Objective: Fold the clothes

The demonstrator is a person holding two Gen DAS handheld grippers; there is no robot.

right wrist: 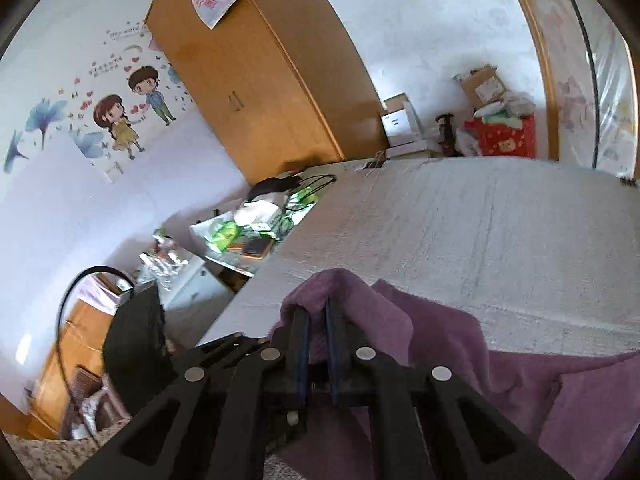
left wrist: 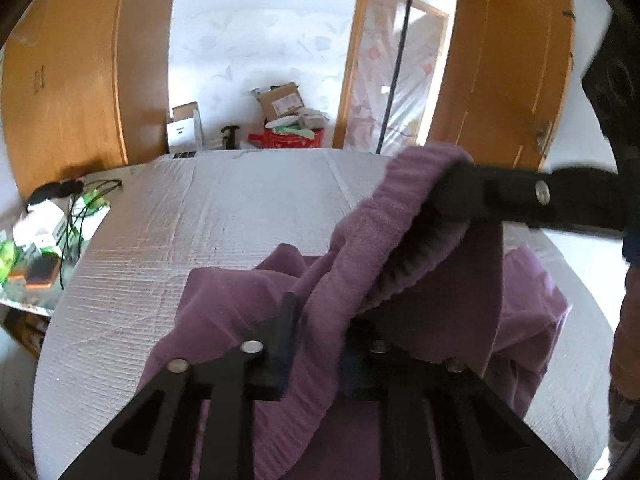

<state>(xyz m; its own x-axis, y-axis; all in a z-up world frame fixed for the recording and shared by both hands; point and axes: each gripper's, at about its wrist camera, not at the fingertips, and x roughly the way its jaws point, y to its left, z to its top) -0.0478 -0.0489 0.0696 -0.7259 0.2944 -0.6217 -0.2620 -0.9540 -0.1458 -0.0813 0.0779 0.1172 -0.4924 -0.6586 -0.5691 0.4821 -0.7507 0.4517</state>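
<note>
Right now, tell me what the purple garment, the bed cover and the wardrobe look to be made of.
Purple garment: soft knit or fleece, matte; a ribbed edge and fuzzy nap show.
Bed cover: woven or quilted textile, pale grey-white, matte; fine ridged lines cross it.
Wardrobe: wood or wood-look laminate, orange-brown, slightly glossy; which one cannot be told.

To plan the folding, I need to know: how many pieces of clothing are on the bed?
1. A purple garment lies at the near edge of the bed, with one ribbed edge lifted by both grippers. Another piece could be hidden under it.
</note>
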